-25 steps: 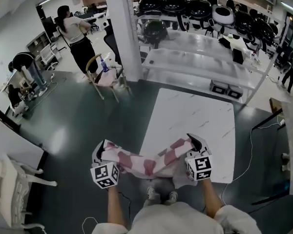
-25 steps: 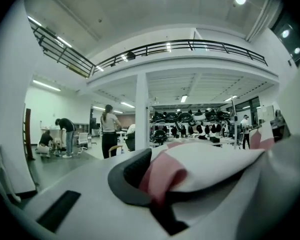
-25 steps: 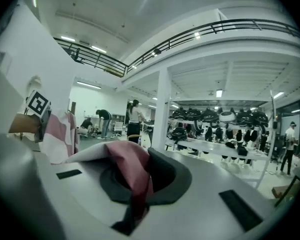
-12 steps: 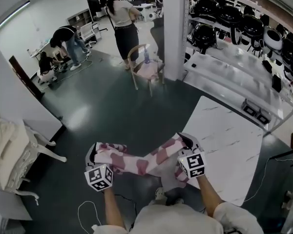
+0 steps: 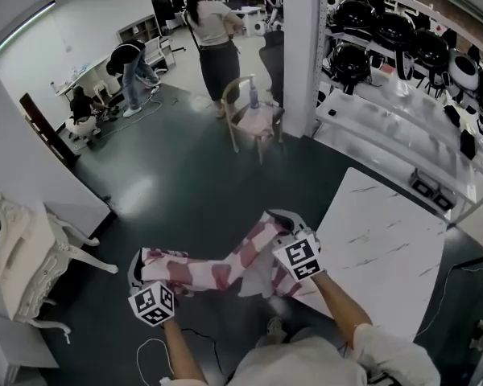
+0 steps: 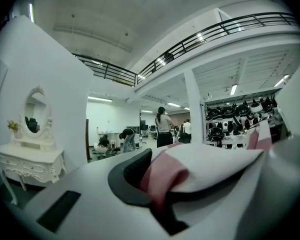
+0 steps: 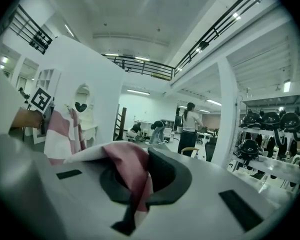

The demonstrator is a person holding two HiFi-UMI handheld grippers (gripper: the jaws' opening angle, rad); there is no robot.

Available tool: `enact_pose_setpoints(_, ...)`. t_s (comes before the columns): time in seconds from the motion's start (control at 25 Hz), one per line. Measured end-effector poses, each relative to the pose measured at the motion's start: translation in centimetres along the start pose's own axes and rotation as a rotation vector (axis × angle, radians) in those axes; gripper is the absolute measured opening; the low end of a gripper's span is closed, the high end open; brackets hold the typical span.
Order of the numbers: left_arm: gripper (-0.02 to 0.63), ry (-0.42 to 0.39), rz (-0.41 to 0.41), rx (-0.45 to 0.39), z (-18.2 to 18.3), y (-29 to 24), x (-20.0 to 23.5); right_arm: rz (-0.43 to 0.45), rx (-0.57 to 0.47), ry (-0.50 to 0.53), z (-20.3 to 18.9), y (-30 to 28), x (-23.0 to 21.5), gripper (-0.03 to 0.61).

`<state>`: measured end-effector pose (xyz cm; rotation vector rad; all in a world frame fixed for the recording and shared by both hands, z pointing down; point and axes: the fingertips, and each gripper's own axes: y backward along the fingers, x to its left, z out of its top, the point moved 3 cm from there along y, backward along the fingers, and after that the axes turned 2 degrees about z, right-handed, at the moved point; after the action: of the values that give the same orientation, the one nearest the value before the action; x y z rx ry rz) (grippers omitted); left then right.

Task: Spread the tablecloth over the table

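Observation:
A pink-and-white checked tablecloth (image 5: pixel 225 268) hangs bunched in a band between my two grippers, above the dark floor. My left gripper (image 5: pixel 137 265) is shut on its left end, where a fold (image 6: pixel 165 176) is pinched between the jaws. My right gripper (image 5: pixel 283 217) is shut on the right end; the fold (image 7: pixel 132 176) sticks up out of its jaws and more cloth (image 7: pixel 60 129) hangs off to the left. The white marble-patterned table (image 5: pixel 386 240) stands bare to the right, its near-left corner just beside the right gripper.
A wooden chair (image 5: pixel 253 119) with a bottle on it stands ahead by a white pillar (image 5: pixel 300 47). Shelves of black round devices (image 5: pixel 386 30) run behind the table. A white dressing table (image 5: pixel 16 272) is at the left. People (image 5: pixel 213 39) are farther back. A cable (image 5: pixel 145 352) lies on the floor.
The view has swung left and the table now lies at the right. Both grippers carried the cloth leftward off the table's near edge, the right one now higher than the left.

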<state>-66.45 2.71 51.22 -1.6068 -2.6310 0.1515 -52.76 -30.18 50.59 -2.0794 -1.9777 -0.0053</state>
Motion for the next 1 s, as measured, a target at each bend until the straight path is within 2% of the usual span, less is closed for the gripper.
enact_pose_setpoints(0.16,0.026,-0.003,0.019,0.001,0.9,-2.1,0.4,-0.03,0.011,0.007,0.1,-2.3,-4.8,0.014)
enact_pose_setpoints(0.32,0.026,0.012,0.041,-0.013,2.0,-4.7,-0.2,-0.128,0.02,0.009,0.0,-3.0,-13.5,0.015)
enact_pose_setpoints(0.48,0.026,-0.013,0.039,-0.033,4.1,-7.4,-2.2,-0.216,0.032,0.095,1.1,-2.4,-22.2,0.014)
enact_pose_setpoints(0.56,0.026,-0.039,0.012,-0.048,5.5,-9.1,-4.6,-0.24,0.031,0.139,2.3,-2.1,-25.6,0.014)
enact_pose_setpoints(0.68,0.026,-0.048,-0.027,-0.07,7.4,-11.9,-9.1,-0.279,0.02,0.153,3.2,-1.5,-30.8,0.014)
enact_pose_setpoints(0.84,0.026,-0.035,-0.073,-0.086,9.0,-15.8,-14.8,-0.329,0.035,0.163,2.6,-0.6,-37.0,0.014)
enact_pose_setpoints(1.0,0.026,-0.071,-0.13,-0.087,10.5,-20.0,-21.0,-0.367,0.064,0.197,1.7,0.0,-43.8,0.014)
